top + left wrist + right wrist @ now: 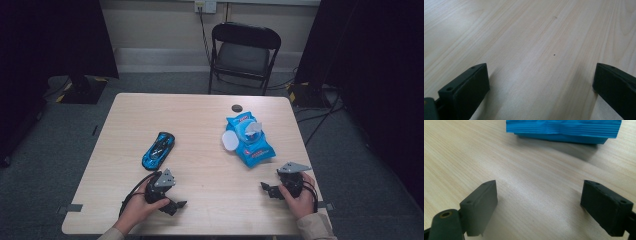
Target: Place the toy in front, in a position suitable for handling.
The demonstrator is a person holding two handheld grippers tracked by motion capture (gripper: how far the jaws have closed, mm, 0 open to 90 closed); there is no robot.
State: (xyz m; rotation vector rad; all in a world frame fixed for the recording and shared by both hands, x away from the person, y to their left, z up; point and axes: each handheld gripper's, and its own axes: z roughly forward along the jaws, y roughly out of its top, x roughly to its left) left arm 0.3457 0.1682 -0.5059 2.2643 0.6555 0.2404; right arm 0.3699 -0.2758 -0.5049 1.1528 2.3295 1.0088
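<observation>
Left gripper (pixel 176 204): resting at the near left of the table (pixel 200 195), jaws spread wide, gripping nothing.
Right gripper (pixel 265 188): jaws apart too, facing the wipes pack (pixel 564 130), well short of it.
Wipes pack: lying right of centre, lid flipped open, a wipe poking up.
Toy car (pixel 158 150): sitting left of centre, untouched.
Progress: looking barely begun; reaching and grasping all left to do.

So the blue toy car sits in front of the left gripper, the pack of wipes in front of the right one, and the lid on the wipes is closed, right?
Not quite. The lid on the pack of wipes is flipped open, with a wipe sticking up, as the high view shows. The rest holds: the blue toy car lies ahead of the left gripper, the wipes ahead of the right gripper.
</observation>
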